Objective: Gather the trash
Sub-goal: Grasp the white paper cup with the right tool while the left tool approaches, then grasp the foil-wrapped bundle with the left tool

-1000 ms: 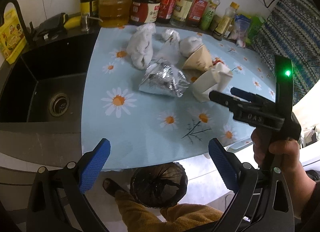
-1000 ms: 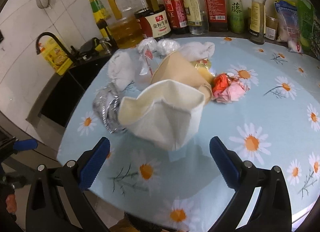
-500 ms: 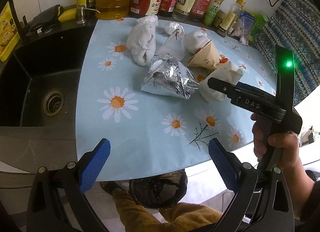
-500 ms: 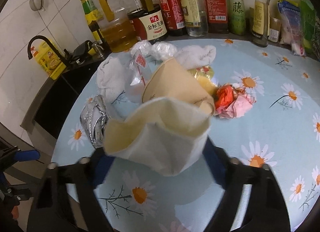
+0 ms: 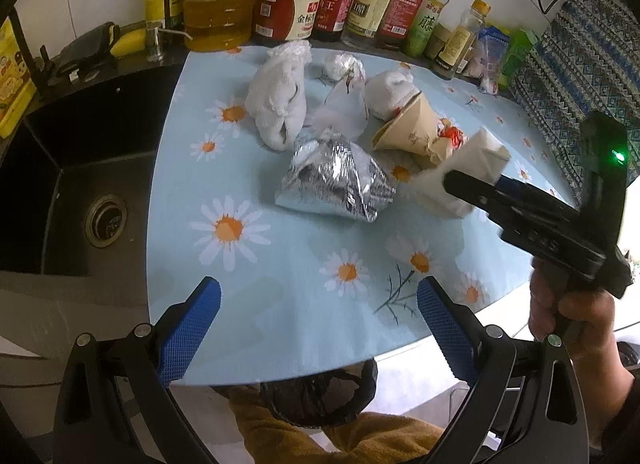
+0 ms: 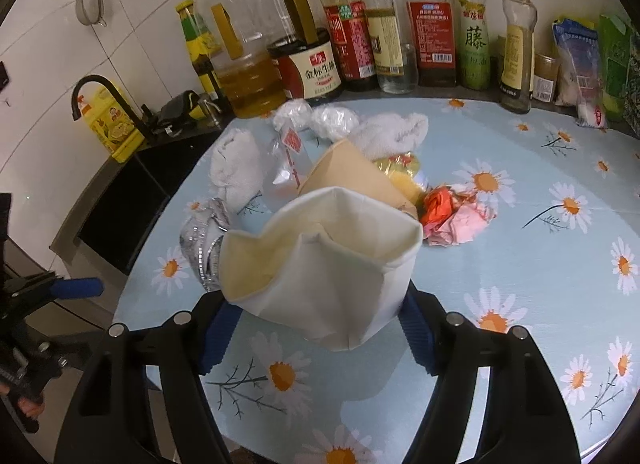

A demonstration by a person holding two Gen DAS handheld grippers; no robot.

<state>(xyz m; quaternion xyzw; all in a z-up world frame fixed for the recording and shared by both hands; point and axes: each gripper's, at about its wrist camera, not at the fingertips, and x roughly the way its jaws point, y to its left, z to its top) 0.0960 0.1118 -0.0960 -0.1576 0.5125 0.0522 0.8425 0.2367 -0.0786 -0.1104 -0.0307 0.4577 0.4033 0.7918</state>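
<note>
White paper cup (image 6: 332, 264) sits between the right gripper's (image 6: 316, 334) closing jaws at the table (image 6: 520, 264) edge; squeeze gently (it crumples), then lift. Left gripper (image 5: 316, 328) hangs released, empty.

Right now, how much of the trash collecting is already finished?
Nothing looks binned yet. In hand: the right gripper is closing on the white paper cup. Left: foil wrapper, brown paper cup, white cloth wads, and red and pink paper on the table. The left gripper is open.
</note>
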